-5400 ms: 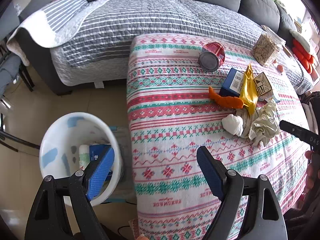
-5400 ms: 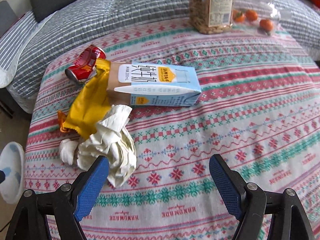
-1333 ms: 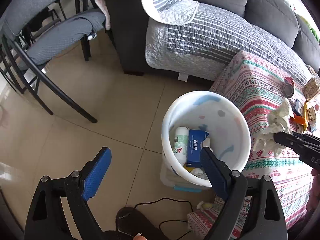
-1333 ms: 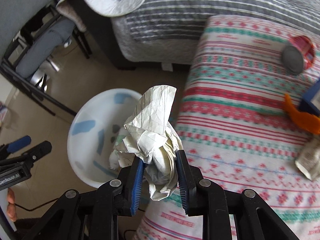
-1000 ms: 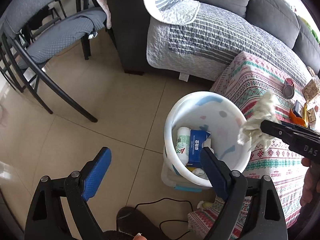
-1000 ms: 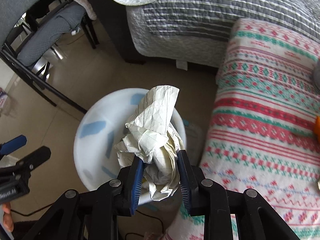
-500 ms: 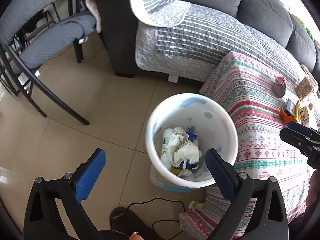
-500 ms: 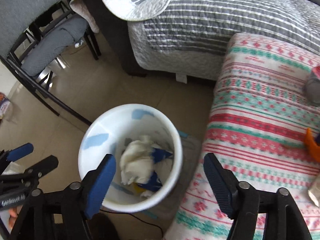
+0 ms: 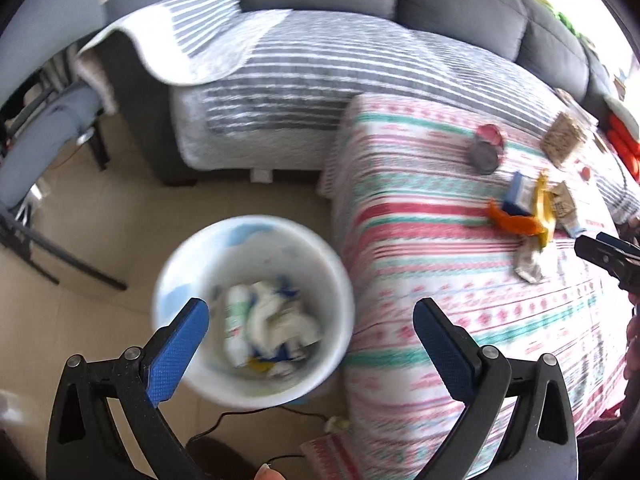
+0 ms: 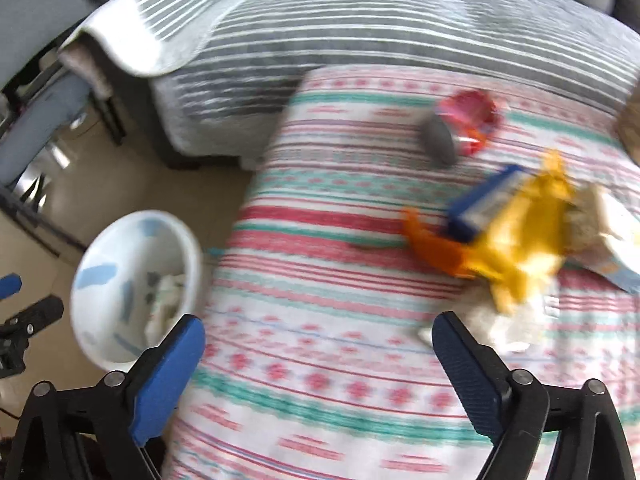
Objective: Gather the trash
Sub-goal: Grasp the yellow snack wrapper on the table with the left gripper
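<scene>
Now the right gripper (image 10: 318, 354) is hanging wide open with nothing in it, and the yellow wrapper (image 10: 524, 228) is lying ahead, off to its right.

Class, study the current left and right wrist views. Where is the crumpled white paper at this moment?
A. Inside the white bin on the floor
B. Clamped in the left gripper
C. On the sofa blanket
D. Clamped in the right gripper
A: the crumpled white paper lies inside the white bin, and both the left gripper and the right gripper are open and empty.
</scene>
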### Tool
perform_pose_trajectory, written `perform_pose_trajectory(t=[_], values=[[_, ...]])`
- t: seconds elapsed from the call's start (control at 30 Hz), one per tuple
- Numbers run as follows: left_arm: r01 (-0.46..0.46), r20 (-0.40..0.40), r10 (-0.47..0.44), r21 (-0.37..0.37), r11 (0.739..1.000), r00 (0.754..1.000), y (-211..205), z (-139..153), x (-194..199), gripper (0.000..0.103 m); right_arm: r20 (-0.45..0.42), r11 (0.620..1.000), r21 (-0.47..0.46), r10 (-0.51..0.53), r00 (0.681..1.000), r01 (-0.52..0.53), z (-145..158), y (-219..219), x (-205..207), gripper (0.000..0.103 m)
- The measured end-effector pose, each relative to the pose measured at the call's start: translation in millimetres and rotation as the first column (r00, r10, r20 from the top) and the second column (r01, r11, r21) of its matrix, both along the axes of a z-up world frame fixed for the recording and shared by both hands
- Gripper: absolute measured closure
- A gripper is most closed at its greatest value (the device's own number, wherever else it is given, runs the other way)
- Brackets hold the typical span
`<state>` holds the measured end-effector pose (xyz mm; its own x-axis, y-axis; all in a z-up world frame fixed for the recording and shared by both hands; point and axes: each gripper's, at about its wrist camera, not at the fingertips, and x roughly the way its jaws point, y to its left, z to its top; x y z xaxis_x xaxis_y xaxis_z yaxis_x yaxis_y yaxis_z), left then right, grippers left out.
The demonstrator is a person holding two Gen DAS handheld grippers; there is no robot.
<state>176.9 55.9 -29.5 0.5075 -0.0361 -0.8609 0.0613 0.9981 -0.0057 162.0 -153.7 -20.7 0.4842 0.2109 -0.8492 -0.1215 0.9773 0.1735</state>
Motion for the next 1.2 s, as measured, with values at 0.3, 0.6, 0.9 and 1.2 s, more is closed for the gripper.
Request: perform_pose_trajectory(t=[0.3,0.6,0.9,1.2], values=[[0.144,0.008,-0.144,-0.012,0.989,0.990,-100,-16,22,0.000,-0.006,0.969,-0.094,-0.231,0.973,0.229,3,-124,1,0.005],[0.297,0.031,-0.296,-0.038,0.954,0.955,-187,-21,48,0.000,-0.058,0.920,-0.083,-0.389,0.920,0.383,-5,-210,-12,0.005],[0.384,0.045,-0.381,-0.081,0.920,0.923,-240,-37,69,0.014,-0.095,0.899,-0.061,-0.438,0.894,0.434,-17,-241,-22,0.005],[0.393,0.057,-0.391,-0.053,0.918,0.919,-258,-51,77,0.062,-0.116,0.899,-0.067,-0.438,0.892,0.433,-26,-255,-27,0.005]])
